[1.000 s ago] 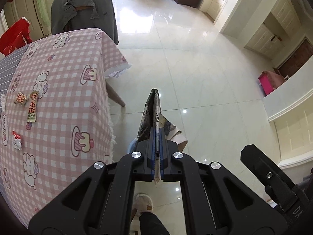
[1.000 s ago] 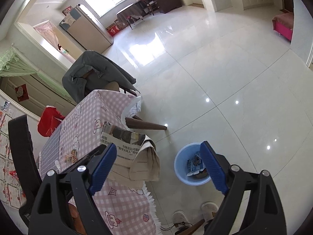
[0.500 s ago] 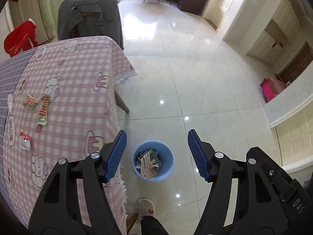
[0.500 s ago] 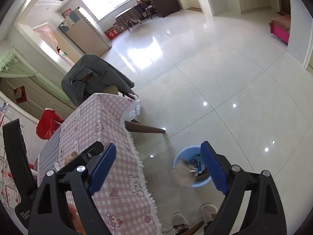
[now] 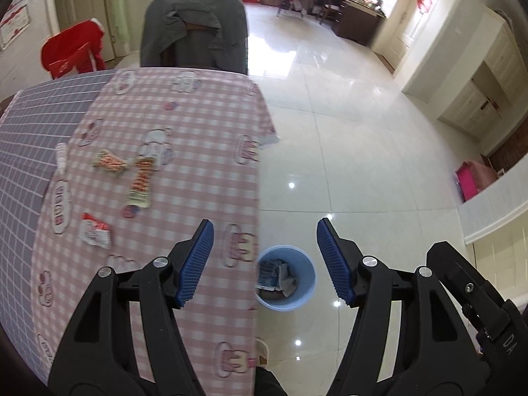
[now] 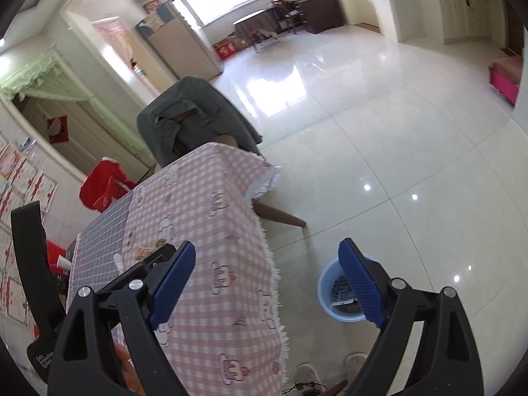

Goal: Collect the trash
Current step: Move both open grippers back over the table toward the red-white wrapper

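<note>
Wrappers (image 5: pixel 141 183), perhaps four, on checked cloth (image 5: pixel 204 151) ahead-left of spread, empty left tongs (image 5: pixel 265 262); right tongs (image 6: pixel 267 283) also spread; one bin (image 5: pixel 305 275) between them on tile.

We see a pink-white check cloth (image 5: pixel 198 125) with cartoon prints, and a grey-blue grid mat (image 5: pixel 33 132) far left. Wrappers (image 5: pixel 140 183) are red, orange and white. Bin (image 5: pixel 305 283) is light blue, pads (image 5: pixel 194 260) blue ribbed on black frames, floor (image 5: pixel 346 132) glossy cream tile.
</note>
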### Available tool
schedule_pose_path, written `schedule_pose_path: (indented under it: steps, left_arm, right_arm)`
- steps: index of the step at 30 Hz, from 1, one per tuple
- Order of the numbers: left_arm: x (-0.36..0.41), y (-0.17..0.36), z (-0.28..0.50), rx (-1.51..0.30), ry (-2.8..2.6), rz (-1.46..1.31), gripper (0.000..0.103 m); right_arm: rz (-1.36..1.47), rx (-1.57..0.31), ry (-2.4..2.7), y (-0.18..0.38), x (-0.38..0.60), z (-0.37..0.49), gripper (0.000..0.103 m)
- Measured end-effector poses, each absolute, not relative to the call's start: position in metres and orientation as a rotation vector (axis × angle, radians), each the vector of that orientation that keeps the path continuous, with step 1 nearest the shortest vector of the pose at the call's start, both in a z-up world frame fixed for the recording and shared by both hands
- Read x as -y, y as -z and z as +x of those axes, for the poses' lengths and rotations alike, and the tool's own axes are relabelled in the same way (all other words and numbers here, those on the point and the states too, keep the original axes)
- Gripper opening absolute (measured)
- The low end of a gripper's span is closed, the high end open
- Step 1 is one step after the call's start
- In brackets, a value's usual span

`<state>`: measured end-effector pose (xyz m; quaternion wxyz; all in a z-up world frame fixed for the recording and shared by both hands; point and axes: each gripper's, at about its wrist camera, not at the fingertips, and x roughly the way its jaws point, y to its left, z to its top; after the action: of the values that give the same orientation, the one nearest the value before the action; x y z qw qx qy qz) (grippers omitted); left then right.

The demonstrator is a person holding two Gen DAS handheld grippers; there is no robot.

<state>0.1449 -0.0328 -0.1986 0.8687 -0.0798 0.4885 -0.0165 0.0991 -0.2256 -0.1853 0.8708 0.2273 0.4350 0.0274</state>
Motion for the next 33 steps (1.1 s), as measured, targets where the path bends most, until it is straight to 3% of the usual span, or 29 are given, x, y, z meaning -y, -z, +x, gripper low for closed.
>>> schedule_pose_path:
  steps: [21,33]
  left_arm:
    - [-0.146,0.202,0.11,-1.019,-0.235,-0.319,0.065]
    - [-0.204,0.224,0.096,-1.057,-0.285,-0.391,0.066]
  right_arm:
    - [0.305,-0.976,-0.337,0.183,0.044,0.12,0.087]
    - [0.253,-1.032,-0.365,0.198,-0.002,0.112,0.089]
